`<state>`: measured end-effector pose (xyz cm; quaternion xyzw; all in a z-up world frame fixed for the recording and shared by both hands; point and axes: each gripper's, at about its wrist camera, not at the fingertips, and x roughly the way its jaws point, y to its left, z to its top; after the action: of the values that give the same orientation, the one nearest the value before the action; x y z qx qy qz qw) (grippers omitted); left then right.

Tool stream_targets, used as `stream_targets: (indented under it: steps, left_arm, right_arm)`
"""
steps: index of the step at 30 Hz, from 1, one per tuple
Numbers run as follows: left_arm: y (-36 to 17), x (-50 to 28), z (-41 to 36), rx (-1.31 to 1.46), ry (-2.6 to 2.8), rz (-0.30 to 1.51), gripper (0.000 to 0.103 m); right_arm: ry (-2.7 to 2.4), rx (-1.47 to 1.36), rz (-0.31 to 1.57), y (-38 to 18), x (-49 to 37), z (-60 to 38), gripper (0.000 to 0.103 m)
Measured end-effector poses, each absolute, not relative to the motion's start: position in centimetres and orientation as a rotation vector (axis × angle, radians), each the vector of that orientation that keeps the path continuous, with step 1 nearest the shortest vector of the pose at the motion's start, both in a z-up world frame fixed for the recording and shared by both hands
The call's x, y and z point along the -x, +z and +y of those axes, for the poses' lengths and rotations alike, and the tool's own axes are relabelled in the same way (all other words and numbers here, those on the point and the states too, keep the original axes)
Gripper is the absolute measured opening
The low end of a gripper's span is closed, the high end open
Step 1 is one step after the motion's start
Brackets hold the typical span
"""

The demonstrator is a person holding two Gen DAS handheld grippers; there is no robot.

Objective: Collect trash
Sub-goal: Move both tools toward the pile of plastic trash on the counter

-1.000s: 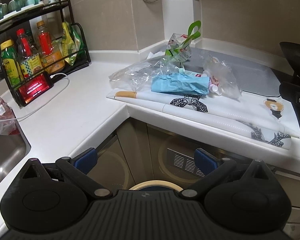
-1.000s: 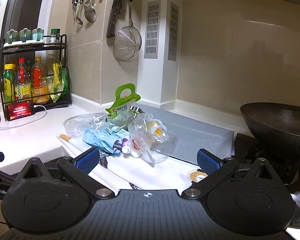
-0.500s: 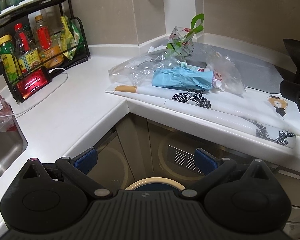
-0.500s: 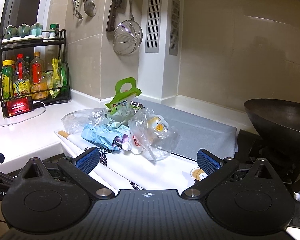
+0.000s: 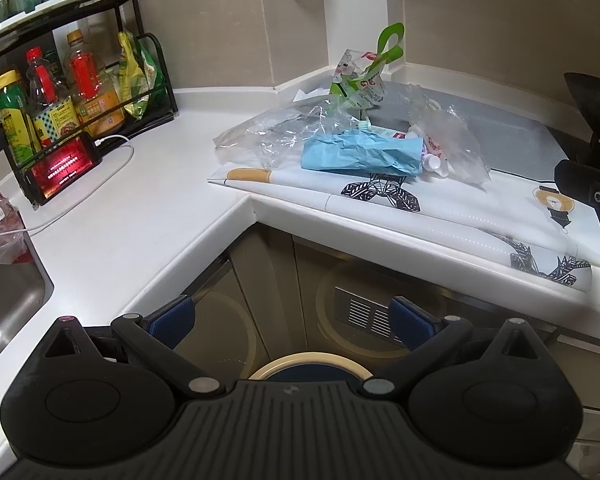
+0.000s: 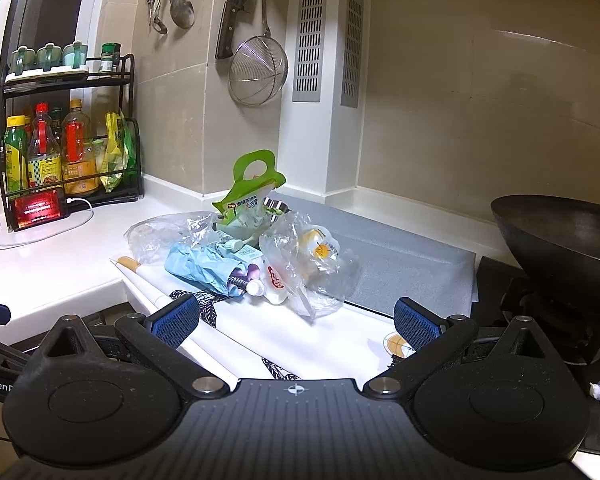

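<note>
At the far left a black bottle rack point(image 6: 70, 136) was seen on the white table point(image 5: 148, 208), with a lit phone point(image 6: 38, 208) leaned against it. The trash pile point(image 6: 244, 256) was found further right, in the table's corner on a patterned mat point(image 5: 440, 216): a clear plastic bag point(image 5: 276, 132), a crumpled blue wrapper point(image 5: 360, 154) and a green-handled pouch point(image 6: 252, 196) lying together. A dark wok point(image 6: 564, 232) was seen at the far right. The left claw point(image 5: 292, 320) was held wide open and empty below the table's edge, above a round bin rim point(image 5: 308, 362). The right claw point(image 6: 296, 318) was held wide open and empty just short of the pile.
</note>
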<state>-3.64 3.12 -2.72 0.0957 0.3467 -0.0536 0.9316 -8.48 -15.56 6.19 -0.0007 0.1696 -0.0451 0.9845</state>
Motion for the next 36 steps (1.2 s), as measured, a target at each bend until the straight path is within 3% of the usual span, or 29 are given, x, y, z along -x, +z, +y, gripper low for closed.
stream_targets:
  steps: [36]
  left_arm:
    - [-3.6,2.7,2.9,-0.222,-0.094,0.681,0.103]
  right_arm:
    - [-0.074,-0.022,0.399,4.6,6.4,-16.2,0.103]
